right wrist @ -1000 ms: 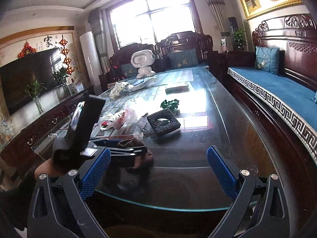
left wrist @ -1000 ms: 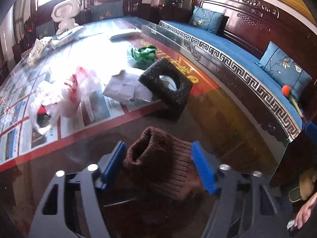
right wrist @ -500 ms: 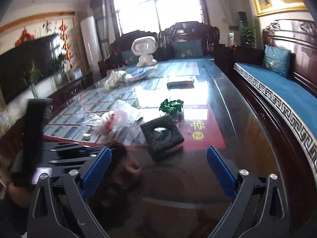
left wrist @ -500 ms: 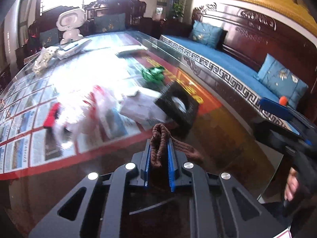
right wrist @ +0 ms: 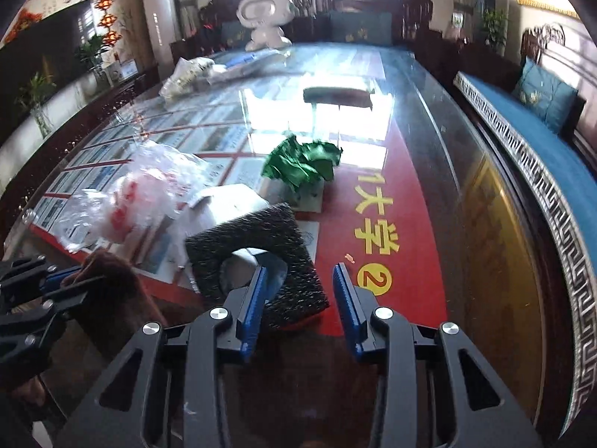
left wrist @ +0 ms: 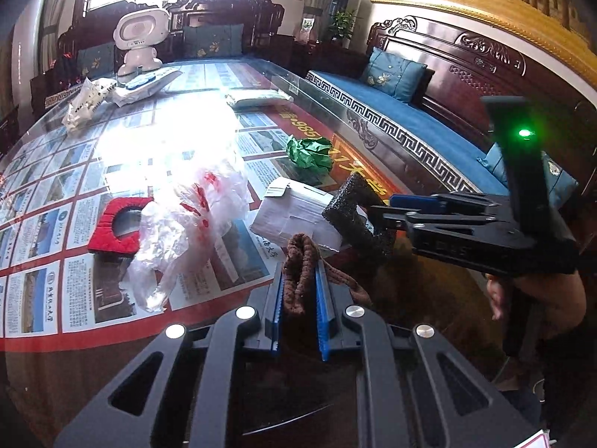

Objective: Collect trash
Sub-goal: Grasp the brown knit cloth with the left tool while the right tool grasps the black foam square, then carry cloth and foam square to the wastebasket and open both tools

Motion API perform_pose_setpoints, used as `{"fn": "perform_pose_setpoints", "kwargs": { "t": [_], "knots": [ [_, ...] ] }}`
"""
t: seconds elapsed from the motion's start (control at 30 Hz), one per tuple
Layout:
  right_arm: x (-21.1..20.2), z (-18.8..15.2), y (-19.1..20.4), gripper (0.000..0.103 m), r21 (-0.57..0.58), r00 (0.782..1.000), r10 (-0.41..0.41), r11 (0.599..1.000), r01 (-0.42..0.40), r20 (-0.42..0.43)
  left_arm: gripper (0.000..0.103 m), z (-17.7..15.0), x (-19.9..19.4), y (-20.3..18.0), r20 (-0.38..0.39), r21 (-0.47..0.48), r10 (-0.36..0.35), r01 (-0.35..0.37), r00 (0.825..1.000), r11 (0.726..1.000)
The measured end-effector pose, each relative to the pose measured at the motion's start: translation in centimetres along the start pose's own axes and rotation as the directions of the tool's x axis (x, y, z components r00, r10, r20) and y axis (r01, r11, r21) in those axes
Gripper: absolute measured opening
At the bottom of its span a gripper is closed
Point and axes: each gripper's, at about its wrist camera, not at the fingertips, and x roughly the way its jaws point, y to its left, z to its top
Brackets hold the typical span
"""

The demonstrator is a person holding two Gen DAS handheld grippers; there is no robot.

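While the left tool [left wrist: 298, 295] is clamped on the rim of a brown knitted sleeve [left wrist: 298, 276], the rest of the knit hangs off to its right over the near end of the glass worktop [right wrist: 429, 194]; I cannot tell whether it still touches the glass. From the right wrist view the same brown knit [right wrist: 112, 283] shows at the left edge, pinched in the other tool's blue pads.

Right tool [right wrist: 300, 298] is parted, gripping nothing. Its left finger sits over the hole of a black square foam pad [right wrist: 261, 246]; the right finger is just past the pad's right edge, over the red banner under the glass. In the left wrist view that tool [left wrist: 395, 205] comes in from the right, tip at the black pad [left wrist: 350, 209].

Other trash on the worktop:
- white folded paper [left wrist: 294, 212], touching the black pad on its left
- crumpled green wrapper [right wrist: 302, 164], beyond the pad, apart from it
- clear plastic bag with red print [left wrist: 194, 201], left of the paper
- red foam pad with a hole [left wrist: 119, 227], just beside the bag's left side

Far end: white toy robot [left wrist: 140, 37] and a few flat packets.
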Motion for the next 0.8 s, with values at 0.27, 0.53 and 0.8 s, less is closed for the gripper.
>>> {"fn": "perform_pose_setpoints", "kwargs": {
  "t": [0.27,0.53,0.8],
  "knots": [
    [-2.0,-0.4,0.0,0.025,0.009,0.998,0.007,1.0,-0.007,0.06,0.015,0.0,-0.6,0.3,0.007,-0.012,-0.028,0.028,1.0,1.0],
    [-10.1,-5.0,2.1,0.025,-0.006,0.985,0.075,0.997,-0.075,0.157,0.015,-2.6,-5.4,-1.1,0.017,0.023,-0.077,0.077,0.997,0.997],
    [-15.0,-11.9,8.5,0.025,-0.142,0.984,0.143,0.982,-0.127,0.107,0.015,-9.1,-11.5,-3.5,-0.01,0.089,-0.086,0.087,0.996,0.992]
  ]
}}
